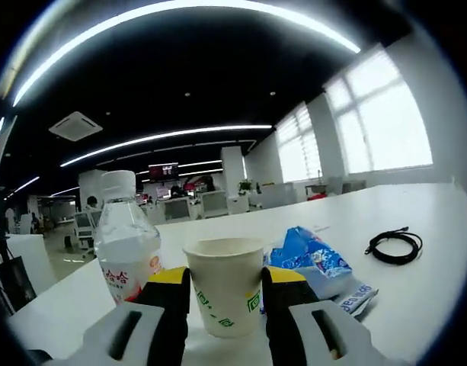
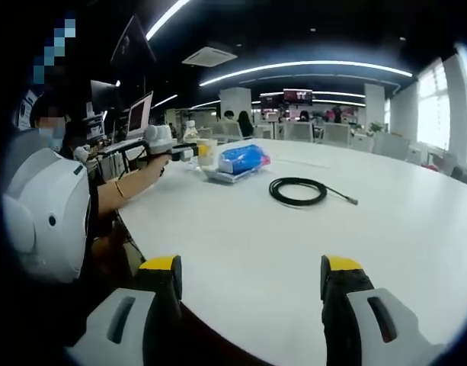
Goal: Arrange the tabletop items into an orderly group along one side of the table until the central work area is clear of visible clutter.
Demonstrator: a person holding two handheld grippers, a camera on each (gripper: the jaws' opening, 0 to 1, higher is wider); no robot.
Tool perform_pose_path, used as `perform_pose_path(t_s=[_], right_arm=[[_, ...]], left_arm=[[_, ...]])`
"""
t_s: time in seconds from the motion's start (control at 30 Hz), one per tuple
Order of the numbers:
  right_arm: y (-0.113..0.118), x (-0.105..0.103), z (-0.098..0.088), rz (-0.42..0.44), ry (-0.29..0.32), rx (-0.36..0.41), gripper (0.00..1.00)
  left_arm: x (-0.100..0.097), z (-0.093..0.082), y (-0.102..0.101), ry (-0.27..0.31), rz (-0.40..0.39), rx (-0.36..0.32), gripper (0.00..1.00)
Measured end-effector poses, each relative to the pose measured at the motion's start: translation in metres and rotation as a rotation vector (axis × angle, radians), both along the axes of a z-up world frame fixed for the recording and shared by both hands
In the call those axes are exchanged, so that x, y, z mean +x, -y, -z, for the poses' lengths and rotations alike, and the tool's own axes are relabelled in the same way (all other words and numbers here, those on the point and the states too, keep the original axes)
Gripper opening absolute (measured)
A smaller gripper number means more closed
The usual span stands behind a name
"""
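White tabletop [image 2: 294, 244] carries a paper cup [image 1: 225, 284] clamped upright between the jaws of the left gripper [image 1: 225, 293], close beside a water bottle [image 1: 125, 240] and a blue snack packet [image 1: 313, 255]. Well apart from that cluster lies a coiled black cable [image 2: 297, 191]. Over the table's near edge, the right gripper [image 2: 252, 286] hangs with jaws spread wide, holding nothing.
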State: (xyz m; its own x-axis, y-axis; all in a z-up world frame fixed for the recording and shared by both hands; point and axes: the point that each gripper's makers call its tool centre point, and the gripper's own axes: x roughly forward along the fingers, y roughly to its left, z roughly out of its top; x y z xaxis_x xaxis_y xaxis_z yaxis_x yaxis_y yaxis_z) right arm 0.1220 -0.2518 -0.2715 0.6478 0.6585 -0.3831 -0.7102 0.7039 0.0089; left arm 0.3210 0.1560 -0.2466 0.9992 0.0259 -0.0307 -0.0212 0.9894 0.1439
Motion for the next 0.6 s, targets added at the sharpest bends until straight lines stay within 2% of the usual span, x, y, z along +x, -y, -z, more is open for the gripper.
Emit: perform_pose_path(t_s=[0.1,0.23,0.33,0.5,0.6], right_arm=[[0.001,0.001,-0.002,0.004,0.000,-0.010,0.72],[0.001,0.001,-0.003,0.004,0.002,-0.020,0.72],[0.002,0.001,-0.003,0.008,0.000,-0.027,0.72],[0.003,0.001,-0.002,0.010,0.000,-0.032,0.72],[0.003,0.001,-0.002,0.006,-0.001,-0.031,0.72]], left_arm=[[-0.001,0.004,0.000,-0.016,0.003,-0.012,0.36],[-0.001,0.004,0.001,-0.010,0.003,-0.006,0.36],[0.000,0.009,0.002,-0.028,0.000,0.028,0.36],[0.001,0.015,0.002,-0.041,-0.002,-0.005,0.36],[0.001,0.014,0.002,-0.035,-0.012,0.036,0.36]])
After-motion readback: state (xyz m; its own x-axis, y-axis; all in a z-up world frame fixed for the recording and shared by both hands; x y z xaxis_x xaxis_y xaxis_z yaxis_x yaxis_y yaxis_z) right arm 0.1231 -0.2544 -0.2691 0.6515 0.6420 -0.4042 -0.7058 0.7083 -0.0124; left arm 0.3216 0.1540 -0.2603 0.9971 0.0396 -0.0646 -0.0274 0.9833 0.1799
